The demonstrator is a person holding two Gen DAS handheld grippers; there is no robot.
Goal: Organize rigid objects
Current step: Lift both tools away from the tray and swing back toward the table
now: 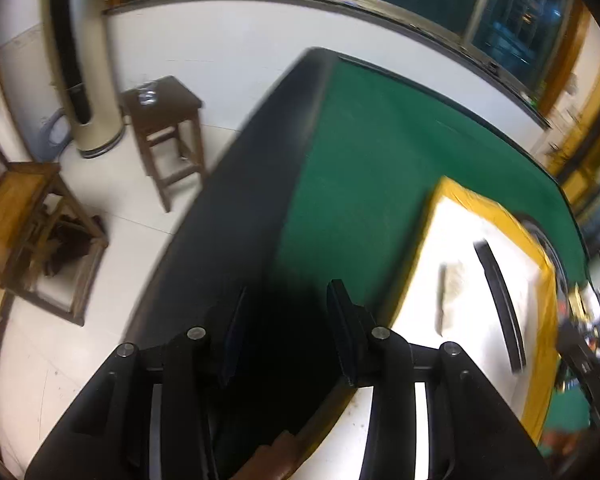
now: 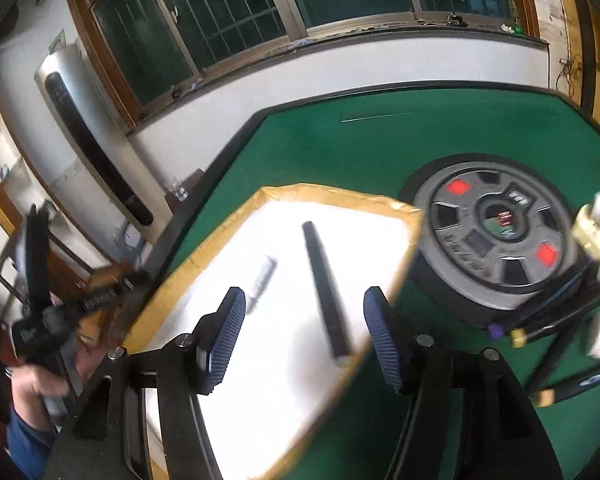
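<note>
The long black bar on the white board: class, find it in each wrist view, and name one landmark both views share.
Left wrist view: the black bar lies at the right, on the white board, right of the open left gripper.
Right wrist view: it lies at centre, reaching between the fingers of the open right gripper.
Shared landmark: the board's yellow taped edge.

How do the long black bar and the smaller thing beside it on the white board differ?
The black bar is long, solid and dark; the smaller item is shorter, thinner and greyish, possibly a comb, though blur hides detail. The bar lies nearer the board's right edge. Both lie flat on the white board, apart, ungripped.
</note>
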